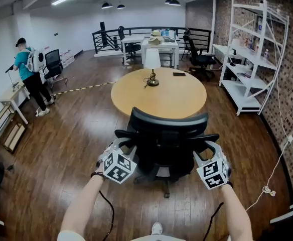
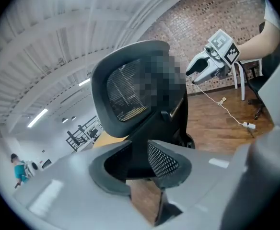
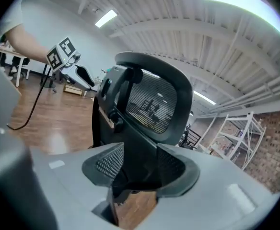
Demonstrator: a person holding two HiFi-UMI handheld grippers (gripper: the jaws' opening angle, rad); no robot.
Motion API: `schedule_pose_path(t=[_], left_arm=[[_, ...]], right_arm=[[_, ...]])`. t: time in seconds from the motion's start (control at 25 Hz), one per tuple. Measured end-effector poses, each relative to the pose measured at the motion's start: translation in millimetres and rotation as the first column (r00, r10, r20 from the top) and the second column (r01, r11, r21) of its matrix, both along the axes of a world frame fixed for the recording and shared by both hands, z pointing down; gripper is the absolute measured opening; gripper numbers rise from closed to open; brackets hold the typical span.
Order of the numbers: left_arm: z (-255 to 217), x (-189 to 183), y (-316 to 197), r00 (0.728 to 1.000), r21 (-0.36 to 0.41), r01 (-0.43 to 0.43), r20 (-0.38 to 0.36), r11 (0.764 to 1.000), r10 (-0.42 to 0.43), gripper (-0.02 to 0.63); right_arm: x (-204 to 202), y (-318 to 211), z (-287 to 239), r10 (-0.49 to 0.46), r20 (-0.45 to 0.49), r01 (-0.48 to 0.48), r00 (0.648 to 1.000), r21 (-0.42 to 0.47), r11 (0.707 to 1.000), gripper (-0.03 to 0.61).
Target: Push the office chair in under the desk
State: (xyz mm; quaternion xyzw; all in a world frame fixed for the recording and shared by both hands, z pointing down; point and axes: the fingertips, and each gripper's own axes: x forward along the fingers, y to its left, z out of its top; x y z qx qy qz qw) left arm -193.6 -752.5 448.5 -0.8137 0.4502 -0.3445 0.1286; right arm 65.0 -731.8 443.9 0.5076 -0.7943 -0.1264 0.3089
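Note:
A black mesh-backed office chair [image 1: 169,134] stands with its back toward me, at the near edge of the round wooden table [image 1: 159,97]. My left gripper [image 1: 117,147] is at the chair's left armrest [image 1: 124,134] and my right gripper [image 1: 210,149] is at the right armrest [image 1: 206,137]. In the left gripper view the jaws [image 2: 140,164] are shut on a black part of the armrest, with the backrest [image 2: 130,92] rising beyond. In the right gripper view the jaws [image 3: 140,164] likewise hold a black armrest part below the backrest [image 3: 152,104].
A small lamp [image 1: 152,67] and a dark flat object [image 1: 179,74] sit on the table. White shelving [image 1: 252,49] lines the brick wall at right, with a cable [image 1: 274,174] on the floor. A person [image 1: 28,74] stands far left by a small desk.

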Motion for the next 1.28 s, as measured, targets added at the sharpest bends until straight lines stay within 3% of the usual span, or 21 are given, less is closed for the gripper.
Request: schedule_pose_path(t=[0.12,0.48,0.76,1.08,1.28], left_arm=[[-6.1,-1.8,25.2,0.999,0.007,-0.012,-0.033,1.0,0.012,0.114],[-44.3,-1.9,119.6,0.959,0.062,-0.009,-0.281,0.998,0.026,0.047],[-65.0,4.0,195.5,0.908,0.124,-0.001,-0.415,0.992,0.053,0.018],[-63.6,14.3,278.8,0.829,0.104,-0.029,-0.553,0.994,0.082,0.017],[-59.2,21.5,316.3,0.773,0.092,-0.035,-0.628,0.995,0.085,0.017]], right_arm=[[-16.2,21.0,-5.4,0.007,0.034,-0.007,0.999,-0.002,1.0,0.195],[-76.6,99.7,-34.3,-0.01,0.226,0.002,0.974,0.034,0.999,0.099],[-121.4,175.0,-43.1,-0.058,0.384,0.043,0.921,0.046,0.998,0.066],[-154.5,259.4,-46.7,-0.074,0.521,0.055,0.85,0.052,0.997,0.003],[-177.2,299.1,-47.4,-0.104,0.6,0.094,0.793,0.047,0.994,0.002]])
